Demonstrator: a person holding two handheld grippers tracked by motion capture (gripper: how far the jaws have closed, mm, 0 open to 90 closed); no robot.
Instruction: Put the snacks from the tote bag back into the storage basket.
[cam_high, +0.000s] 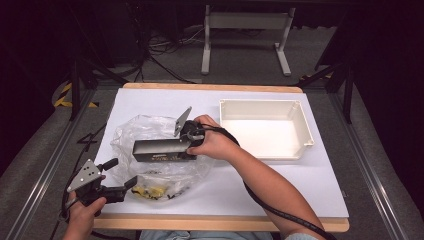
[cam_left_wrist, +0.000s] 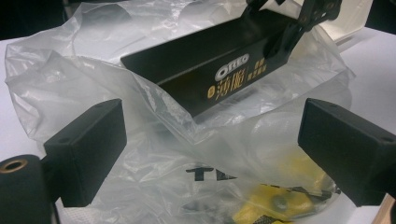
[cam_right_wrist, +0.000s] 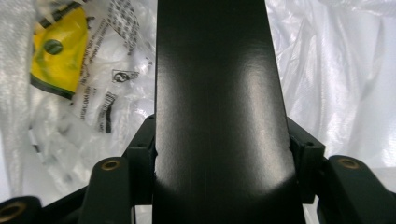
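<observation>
Black Oreo box (cam_high: 162, 149) lies lengthwise above crumpled clear plastic bag (cam_high: 150, 160) at counter (cam_high: 320, 185) centre-left. Right gripper (cam_high: 192, 140) clamped on box's right end, jaws squeezing both long sides. Left gripper (cam_high: 120, 176) gaping wide near bag's front edge, holding nothing. Yellow packet (cam_high: 150, 191) inside bag. White bin (cam_high: 265, 127) stands empty at right. Risks: end-only grip lets long box sag or twist out; bag film may cling and drag along, unpinned.

Black two-jaw left tool (cam_high: 121, 173), grey triangular plates, brass-ringed screw holes, black trailing cable
</observation>
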